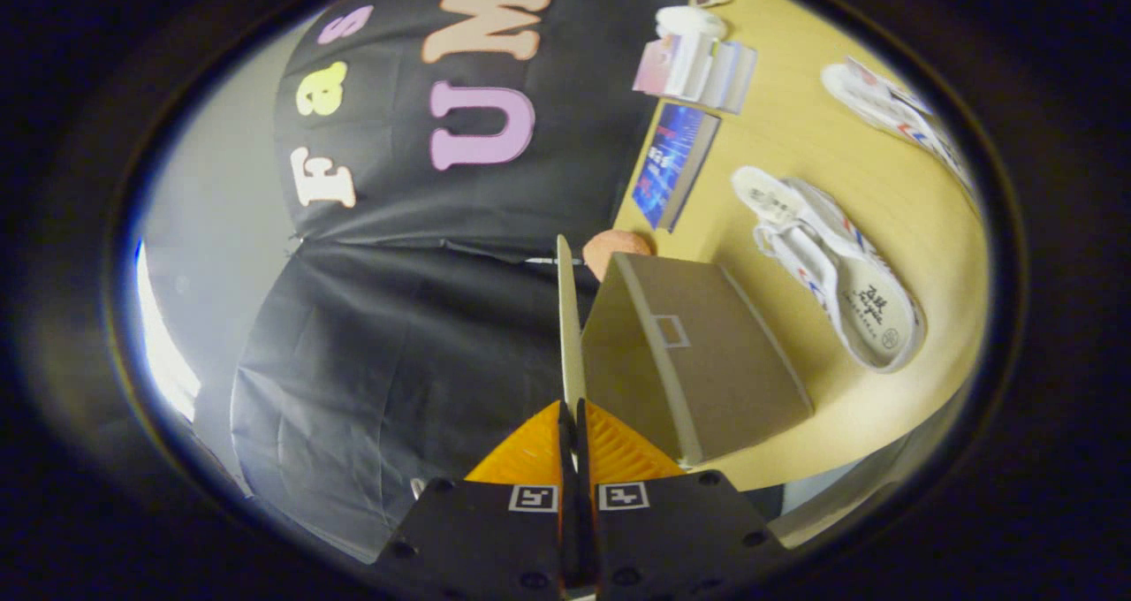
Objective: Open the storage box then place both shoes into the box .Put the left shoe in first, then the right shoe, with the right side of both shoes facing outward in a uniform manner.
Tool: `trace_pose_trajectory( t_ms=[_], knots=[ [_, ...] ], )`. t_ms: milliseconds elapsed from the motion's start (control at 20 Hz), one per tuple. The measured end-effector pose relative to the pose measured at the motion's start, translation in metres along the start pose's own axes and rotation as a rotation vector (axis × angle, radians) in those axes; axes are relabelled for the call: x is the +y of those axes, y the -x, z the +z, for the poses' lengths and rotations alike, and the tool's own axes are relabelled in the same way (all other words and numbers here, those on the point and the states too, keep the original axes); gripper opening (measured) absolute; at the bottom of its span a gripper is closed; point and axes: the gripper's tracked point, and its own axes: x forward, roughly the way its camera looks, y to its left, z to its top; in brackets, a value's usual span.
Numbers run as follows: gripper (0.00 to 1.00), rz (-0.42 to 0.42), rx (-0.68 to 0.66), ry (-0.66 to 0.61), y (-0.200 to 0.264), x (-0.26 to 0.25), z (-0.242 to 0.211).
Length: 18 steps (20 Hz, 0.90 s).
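Observation:
My gripper is shut on the thin lid of the brown storage box. The lid stands edge-on, running straight ahead from between the fingers and lifted away from the box body, which lies just to the right of them on the wooden table. A white shoe with red and blue stripes lies on the table beside the box, its opening facing me. The second white shoe rests farther off, near the table's edge.
Beyond the box lie a blue book and a stack of small books with a white object on top. A round orange thing peeks out behind the box. The booth's black cloth wall hangs to the left.

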Motion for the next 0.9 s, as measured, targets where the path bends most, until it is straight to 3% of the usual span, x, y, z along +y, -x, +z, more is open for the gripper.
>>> trace_pose_trajectory(
  t_ms=[500,900],
  knots=[
    [0.02,0.093,0.147,0.324,-0.043,0.097,-0.065],
    [0.04,0.152,0.307,0.446,-0.09,0.132,-0.126]
  ],
)
